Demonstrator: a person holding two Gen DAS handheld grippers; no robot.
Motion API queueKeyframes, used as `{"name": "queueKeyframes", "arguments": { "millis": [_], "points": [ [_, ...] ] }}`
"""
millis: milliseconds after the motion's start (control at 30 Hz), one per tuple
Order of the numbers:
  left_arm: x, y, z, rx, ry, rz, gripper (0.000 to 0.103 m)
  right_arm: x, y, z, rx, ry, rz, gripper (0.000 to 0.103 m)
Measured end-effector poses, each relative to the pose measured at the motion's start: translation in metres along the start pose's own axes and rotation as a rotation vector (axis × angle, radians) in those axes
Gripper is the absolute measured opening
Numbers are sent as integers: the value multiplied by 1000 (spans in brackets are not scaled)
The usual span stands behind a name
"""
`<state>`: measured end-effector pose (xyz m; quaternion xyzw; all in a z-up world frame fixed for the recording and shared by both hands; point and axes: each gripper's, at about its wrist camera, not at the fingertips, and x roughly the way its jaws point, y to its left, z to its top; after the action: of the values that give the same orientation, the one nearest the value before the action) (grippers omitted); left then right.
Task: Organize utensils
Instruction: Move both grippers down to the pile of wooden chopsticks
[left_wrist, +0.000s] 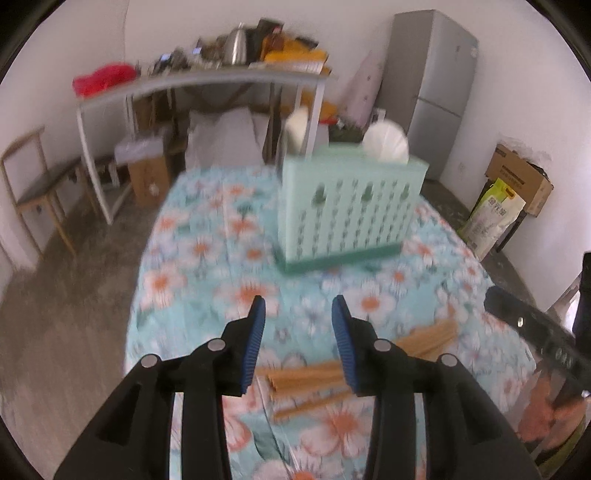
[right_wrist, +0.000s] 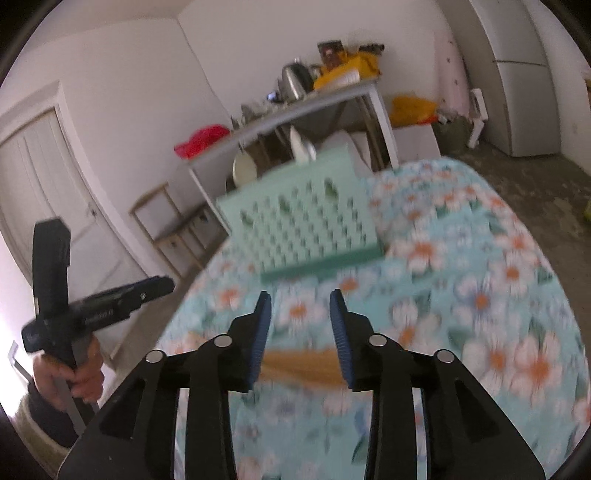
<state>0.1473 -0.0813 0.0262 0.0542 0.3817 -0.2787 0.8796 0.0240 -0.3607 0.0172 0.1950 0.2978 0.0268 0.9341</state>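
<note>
Left wrist view looks down over the left gripper (left_wrist: 298, 306), which tilts toward a table under a floral cloth (left_wrist: 207, 258). Its blue-padded fingers (left_wrist: 255, 343) stand spread with nothing between them; tan chopsticks (left_wrist: 306, 376) lie on the cloth below the gap, in the lower centre of the frame, with more of them just right of the right finger. A mint utensil holder (left_wrist: 351, 206) stands upright right of centre, beyond the fingertips and well apart from them, with white utensils poking out of its top. At the right edge the other black tool shows, blurred.

Right wrist view has the right gripper (right_wrist: 300, 301) also angled down at the cloth, fingers apart and empty, the chopsticks a blurred tan band across the gap beneath them. The holder sits above centre, clear of the tips. In the lower left a hand (right_wrist: 74, 373) grasps the left tool's handle, its black body pointing right toward the table.
</note>
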Motion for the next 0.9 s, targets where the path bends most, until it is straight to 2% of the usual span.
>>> {"name": "queueKeyframes", "arguments": {
  "millis": [67, 233, 333, 467, 600, 700, 800, 900],
  "points": [
    [7, 1, -12, -12, 25, 13, 39, 3, 2, -11, -16, 28, -18, 42],
    [31, -2, -31, 25, 61, 88, 42, 3, -9, -32, -10, 72, -50, 42],
    [45, -3, -37, 58, 73, 126, 42, 7, -15, -33, 17, 82, -59, 43],
    [62, -11, -48, 136, 75, 193, 42, 28, -7, -30, -34, 89, -75, 43],
    [59, -20, -57, 207, 47, 243, 42, 57, -1, -45, -114, 159, -141, 42],
    [51, -27, -67, 245, 42, 251, 42, 56, 9, -62, -202, 145, -188, 42],
    [44, -33, -84, 280, 56, 248, 42, 51, 9, -75, -210, 176, -167, 42],
    [35, -39, -94, 301, 39, 255, 42, 41, 5, -83, -209, 163, -149, 42]
  ]
}}
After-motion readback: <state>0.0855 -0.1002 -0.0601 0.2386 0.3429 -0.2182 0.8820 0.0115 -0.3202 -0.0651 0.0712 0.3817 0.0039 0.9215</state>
